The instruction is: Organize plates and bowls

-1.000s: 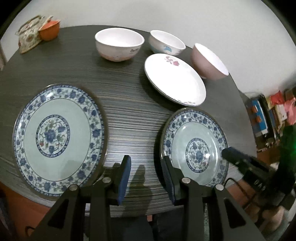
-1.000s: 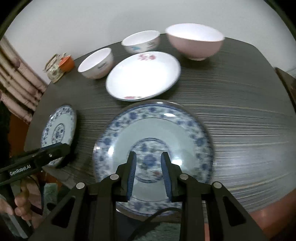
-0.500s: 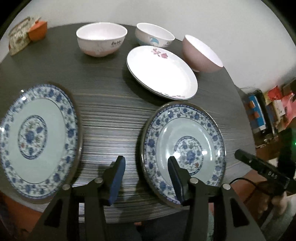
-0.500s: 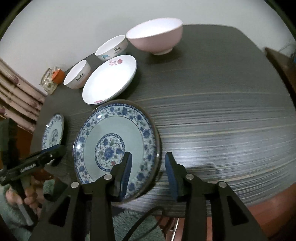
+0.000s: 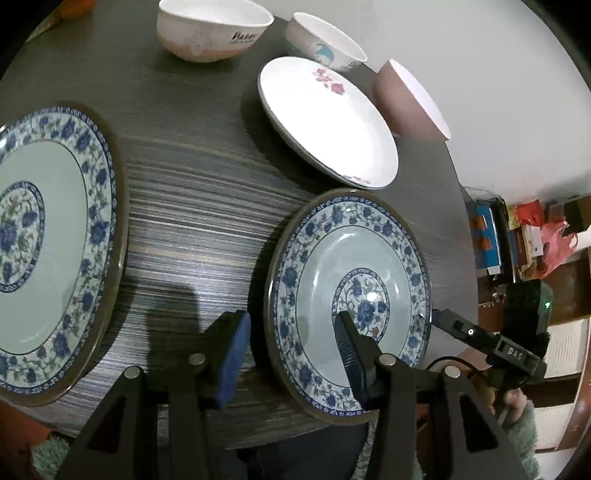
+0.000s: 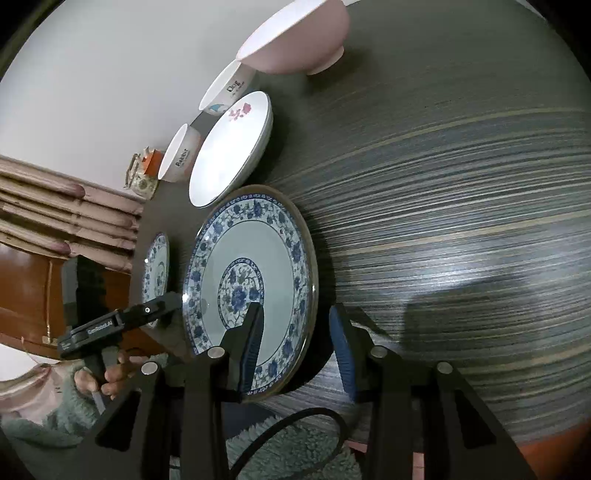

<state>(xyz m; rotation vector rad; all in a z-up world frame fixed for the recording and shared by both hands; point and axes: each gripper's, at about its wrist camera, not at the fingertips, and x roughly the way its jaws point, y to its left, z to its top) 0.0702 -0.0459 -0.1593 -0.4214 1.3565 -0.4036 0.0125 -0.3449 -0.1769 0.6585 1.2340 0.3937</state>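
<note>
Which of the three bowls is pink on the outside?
The bowl at the right end of the row, beside the white flowered plate. The other two are white with printed words, "Rabbit" and "Dog".

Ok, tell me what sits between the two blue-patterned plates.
Only bare striped tabletop between the left plate and the right plate, apart from the left gripper straddling the right plate's rim; left wrist view.

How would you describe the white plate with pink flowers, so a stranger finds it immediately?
On the dark striped table, look behind the blue-patterned plate, before the three bowls. The white plate is the only plain white one, with pink flowers near its rim.
</note>
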